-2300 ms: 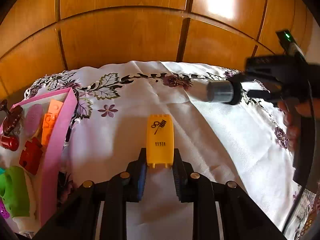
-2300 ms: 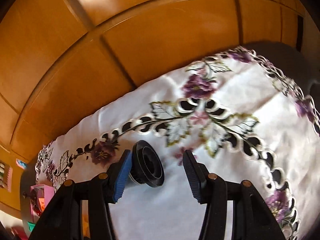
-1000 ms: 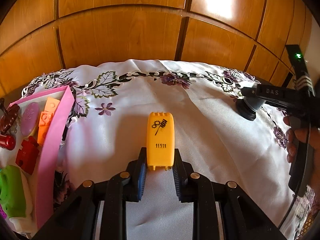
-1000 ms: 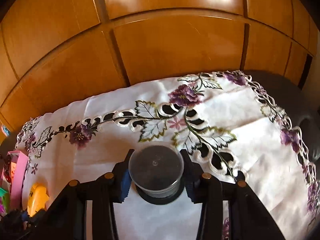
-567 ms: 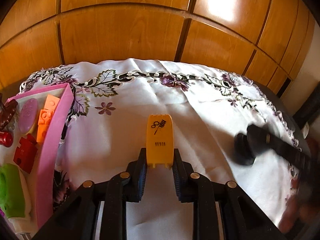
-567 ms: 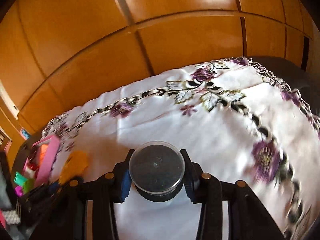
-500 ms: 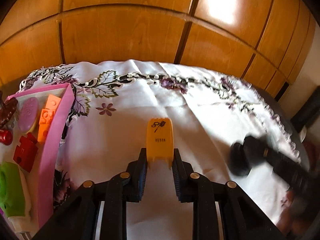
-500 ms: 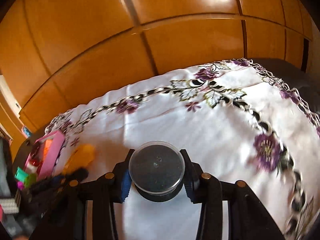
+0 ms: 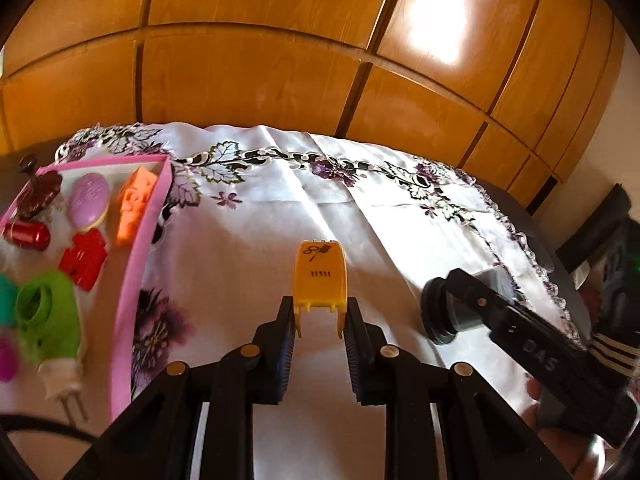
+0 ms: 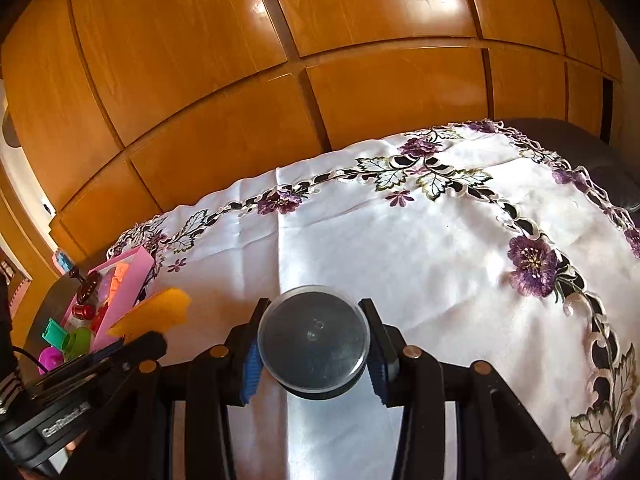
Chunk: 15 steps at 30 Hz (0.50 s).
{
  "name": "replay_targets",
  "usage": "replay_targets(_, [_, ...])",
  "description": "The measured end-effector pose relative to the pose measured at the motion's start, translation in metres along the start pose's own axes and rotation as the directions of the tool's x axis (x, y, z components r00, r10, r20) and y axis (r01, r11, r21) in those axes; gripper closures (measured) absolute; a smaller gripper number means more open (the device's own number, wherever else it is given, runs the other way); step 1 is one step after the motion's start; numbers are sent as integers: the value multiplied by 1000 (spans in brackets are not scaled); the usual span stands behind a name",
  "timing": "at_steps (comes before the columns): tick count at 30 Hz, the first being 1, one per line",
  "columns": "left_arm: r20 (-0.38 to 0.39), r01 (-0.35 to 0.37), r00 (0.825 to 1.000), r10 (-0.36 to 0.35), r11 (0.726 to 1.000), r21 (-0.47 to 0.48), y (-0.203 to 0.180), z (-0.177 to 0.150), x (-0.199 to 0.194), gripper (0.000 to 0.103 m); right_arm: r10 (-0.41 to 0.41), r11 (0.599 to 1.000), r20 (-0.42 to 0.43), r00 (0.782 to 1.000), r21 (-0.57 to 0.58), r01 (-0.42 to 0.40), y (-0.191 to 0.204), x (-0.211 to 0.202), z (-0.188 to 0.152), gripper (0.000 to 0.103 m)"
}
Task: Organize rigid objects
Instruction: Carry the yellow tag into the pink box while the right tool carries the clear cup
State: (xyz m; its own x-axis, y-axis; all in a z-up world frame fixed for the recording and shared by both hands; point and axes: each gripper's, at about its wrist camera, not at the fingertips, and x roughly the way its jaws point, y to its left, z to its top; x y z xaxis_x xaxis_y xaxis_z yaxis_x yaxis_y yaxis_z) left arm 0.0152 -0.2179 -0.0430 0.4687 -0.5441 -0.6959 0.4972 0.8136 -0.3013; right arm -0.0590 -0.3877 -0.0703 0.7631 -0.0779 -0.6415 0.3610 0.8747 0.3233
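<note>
Both jaws tight: L on yellow piece (image 9: 320, 276), R on round container (image 10: 313, 346).

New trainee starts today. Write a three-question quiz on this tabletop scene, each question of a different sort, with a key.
1. True or false: the left gripper is shut on the yellow piece.
2. What does the right gripper hold? A) a red block B) a round clear-lidded container C) nothing
3. Fill in: the pink tray lies to the ___ of the yellow piece in the left wrist view.

Key
1. True; both pads press its sides.
2. B; the round clear-lidded container sits between the fingers.
3. Left; it holds a red block and an orange block, among other things.
</note>
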Motion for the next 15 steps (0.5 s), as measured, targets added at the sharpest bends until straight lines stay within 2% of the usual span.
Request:
replay_targets(8, [40,54,998,-54,998,18,-2,-12,-48,80,10,1000,-2,1000,0,-10,11,-11,-8,60])
replay_targets(15, [72,43,996,-44,999,15,28,-25,-90,80,47,999,13,999,-7,-46,34,-23,-8,60])
